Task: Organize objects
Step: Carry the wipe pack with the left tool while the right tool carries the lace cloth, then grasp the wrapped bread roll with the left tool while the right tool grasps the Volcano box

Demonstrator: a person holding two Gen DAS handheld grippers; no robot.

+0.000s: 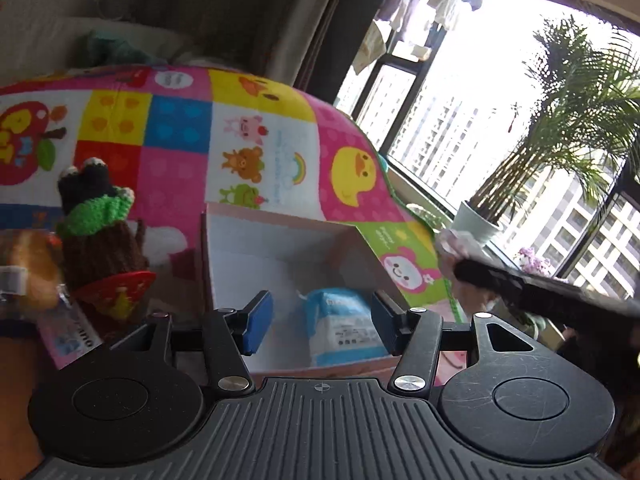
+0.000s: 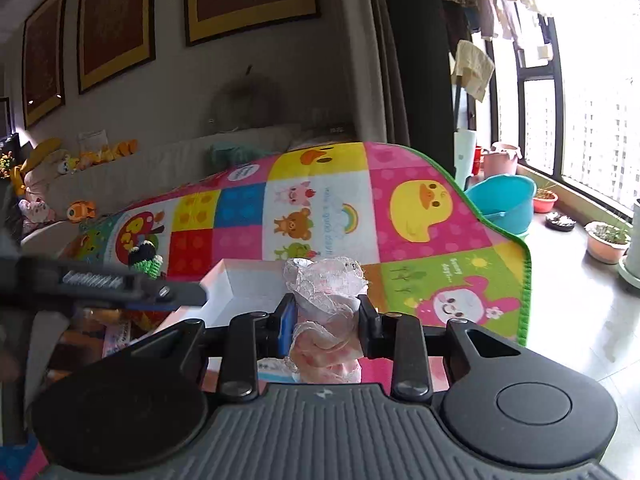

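Note:
An open pink box with a white inside [image 1: 260, 248] stands on a colourful play mat [image 1: 180, 128]. A blue and white tissue pack [image 1: 340, 324] lies in it. My left gripper [image 1: 322, 320] is open and empty, just above the box's near edge. My right gripper [image 2: 326, 318] is shut on a pink and white lace bundle [image 2: 324, 280], held in front of the box [image 2: 240, 280]. It shows at the right of the left wrist view [image 1: 458, 240]. A knitted brown, green and black toy [image 1: 96, 224] stands left of the box.
A pink packet [image 1: 68, 332] and an orange soft thing [image 1: 28, 264] lie at the left. A potted palm [image 1: 560, 128] stands by the window. A blue basin [image 2: 502, 200] and flower pots [image 2: 606, 240] are on the floor at the right. A sofa [image 2: 160, 160] carries soft toys.

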